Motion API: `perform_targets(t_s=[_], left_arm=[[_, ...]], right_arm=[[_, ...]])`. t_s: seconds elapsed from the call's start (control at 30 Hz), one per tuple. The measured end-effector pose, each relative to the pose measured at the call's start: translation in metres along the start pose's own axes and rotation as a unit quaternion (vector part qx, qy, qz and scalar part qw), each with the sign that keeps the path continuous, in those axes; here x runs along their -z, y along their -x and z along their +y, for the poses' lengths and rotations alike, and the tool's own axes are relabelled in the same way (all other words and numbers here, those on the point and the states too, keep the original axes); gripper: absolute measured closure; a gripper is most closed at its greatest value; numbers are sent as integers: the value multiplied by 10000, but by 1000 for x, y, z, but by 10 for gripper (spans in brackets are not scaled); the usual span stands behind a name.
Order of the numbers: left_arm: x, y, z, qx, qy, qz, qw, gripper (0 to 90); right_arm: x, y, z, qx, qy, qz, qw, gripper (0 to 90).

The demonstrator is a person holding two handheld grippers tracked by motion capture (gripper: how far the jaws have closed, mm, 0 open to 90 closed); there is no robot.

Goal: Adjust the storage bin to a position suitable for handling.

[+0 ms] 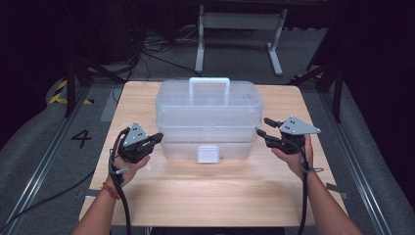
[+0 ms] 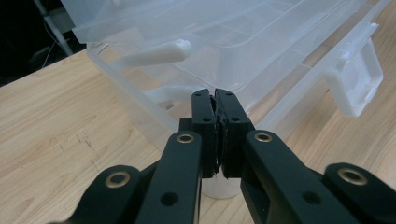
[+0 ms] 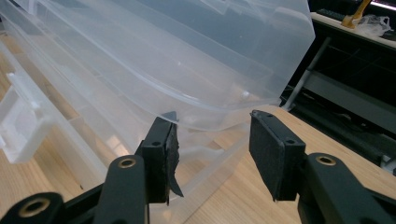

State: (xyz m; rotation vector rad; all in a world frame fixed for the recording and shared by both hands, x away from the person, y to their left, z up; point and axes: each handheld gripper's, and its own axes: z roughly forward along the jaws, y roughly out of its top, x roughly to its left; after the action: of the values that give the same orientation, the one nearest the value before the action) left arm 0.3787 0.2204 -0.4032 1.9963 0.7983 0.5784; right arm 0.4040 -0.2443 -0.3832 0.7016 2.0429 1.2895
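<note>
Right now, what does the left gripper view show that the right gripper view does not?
Left gripper view alone: the left gripper with jaws pressed together, empty, at the clear plastic box's lower corner, and a white handle arm inside the box. Right gripper view alone: the right gripper with jaws apart around the box's rim, plus a dark stand behind the table. Shared: the box, its front latch and the wooden table.

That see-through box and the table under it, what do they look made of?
The box looks like translucent plastic, slightly frosted and glossy: the table shows through its walls, with a whiter, opaque latch. The table looks like pale wood or wood-look laminate, with visible grain lines; which one is unclear.
</note>
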Motion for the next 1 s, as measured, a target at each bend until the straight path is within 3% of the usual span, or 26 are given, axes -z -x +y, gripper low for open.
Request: perform_targets(t_s=[0.17,1.0], left_arm=[[0,-1,0,-18,16,33,10000,857],[-2,-5,-2,94,129,-65,9999,844]], right_arm=[[-2,0,10,141,57,-143,9998,534],[-21,11,41,73,275,-566,9980,547]])
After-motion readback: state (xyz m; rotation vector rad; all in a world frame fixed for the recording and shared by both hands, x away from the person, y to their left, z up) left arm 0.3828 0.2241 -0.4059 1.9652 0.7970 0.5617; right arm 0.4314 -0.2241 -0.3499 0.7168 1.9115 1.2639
